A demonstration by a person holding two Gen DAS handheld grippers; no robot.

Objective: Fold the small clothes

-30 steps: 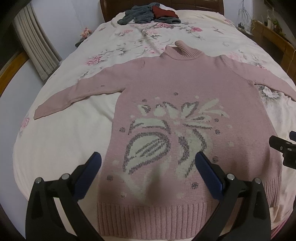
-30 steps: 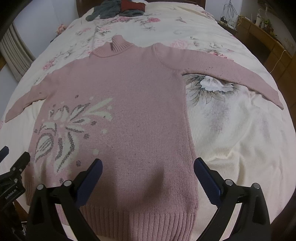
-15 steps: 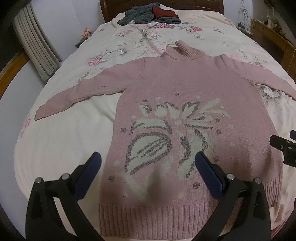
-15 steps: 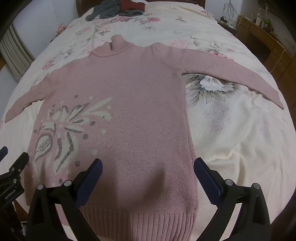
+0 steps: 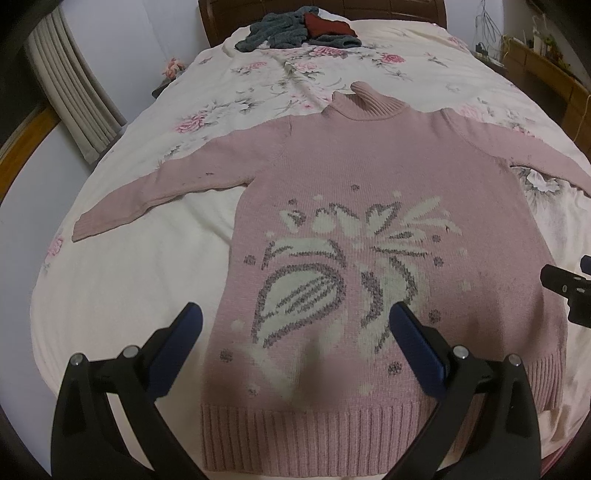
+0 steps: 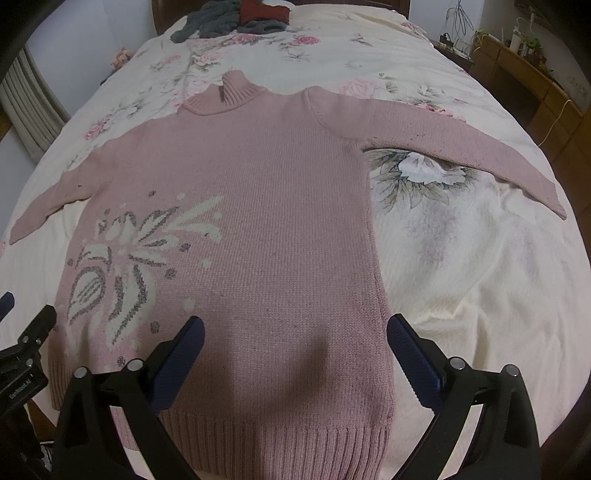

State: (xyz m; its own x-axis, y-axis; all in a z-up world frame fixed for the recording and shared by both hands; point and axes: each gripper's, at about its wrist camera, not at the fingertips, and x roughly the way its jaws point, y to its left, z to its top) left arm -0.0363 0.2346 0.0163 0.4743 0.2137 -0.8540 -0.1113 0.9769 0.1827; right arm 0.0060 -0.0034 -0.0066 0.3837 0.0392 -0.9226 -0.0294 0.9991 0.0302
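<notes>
Pink knitted turtleneck sweater (image 5: 369,177) with white-and-grey leaf pattern, spread flat, front up, sleeves outstretched, on floral bed.

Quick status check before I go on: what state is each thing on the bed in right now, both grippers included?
Pink knitted turtleneck sweater: spread flat, face up, both sleeves out, unfolded.
Grey and dark red clothes pile: bunched near the headboard, unfolded.
Floral cream bedspread: laid out, lightly wrinkled.
Left gripper: open, empty, above the hem.
Right gripper: open, empty, above the hem.
</notes>
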